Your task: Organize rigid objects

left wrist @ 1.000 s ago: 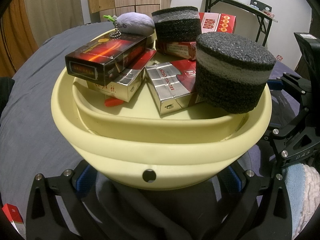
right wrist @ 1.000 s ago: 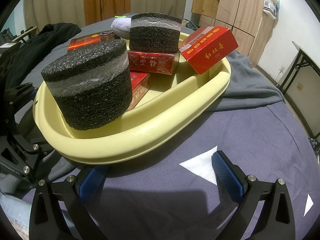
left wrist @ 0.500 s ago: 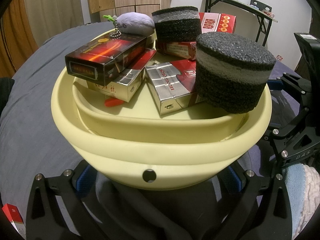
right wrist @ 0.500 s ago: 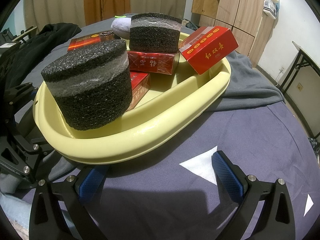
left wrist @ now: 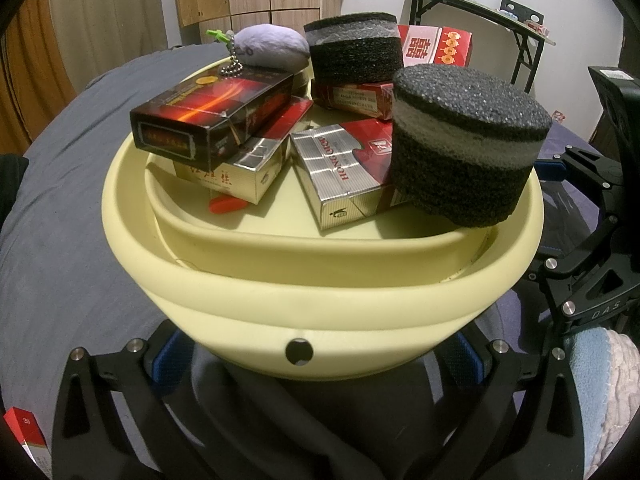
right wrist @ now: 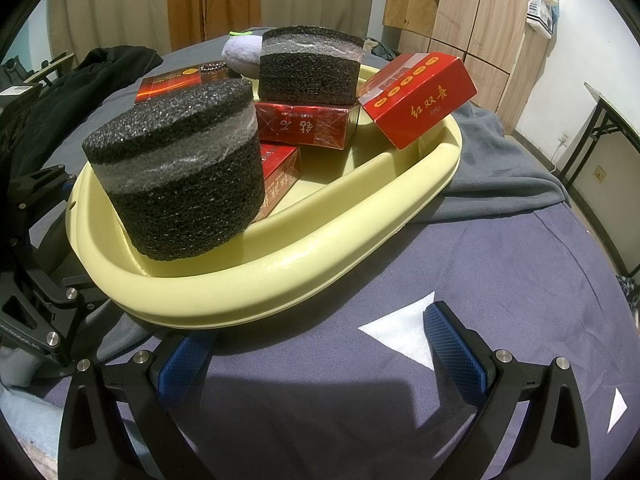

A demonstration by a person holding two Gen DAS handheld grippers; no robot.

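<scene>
A pale yellow basin (left wrist: 320, 300) (right wrist: 320, 256) sits on a bed, filled with several cigarette boxes and two black-and-grey foam cylinders (left wrist: 464, 144) (right wrist: 176, 176). A dark red box (left wrist: 208, 116) lies on a silver one (left wrist: 240, 172); a silver-red pack (left wrist: 340, 172) leans beside them. A red box (right wrist: 416, 100) rests tilted on the far rim. A grey plush keychain (left wrist: 268, 48) lies at the back. My left gripper (left wrist: 320, 356) is open, its fingers either side of the basin's near wall. My right gripper (right wrist: 320, 352) is open and empty, just short of the rim.
A grey blanket (right wrist: 496, 168) and dark blue sheet (right wrist: 480, 280) cover the bed. A red pack (left wrist: 24, 436) lies at the lower left. Black clothing (right wrist: 80, 88) lies to the left. A folding table (left wrist: 480, 12) and wooden wardrobes (right wrist: 472, 20) stand behind.
</scene>
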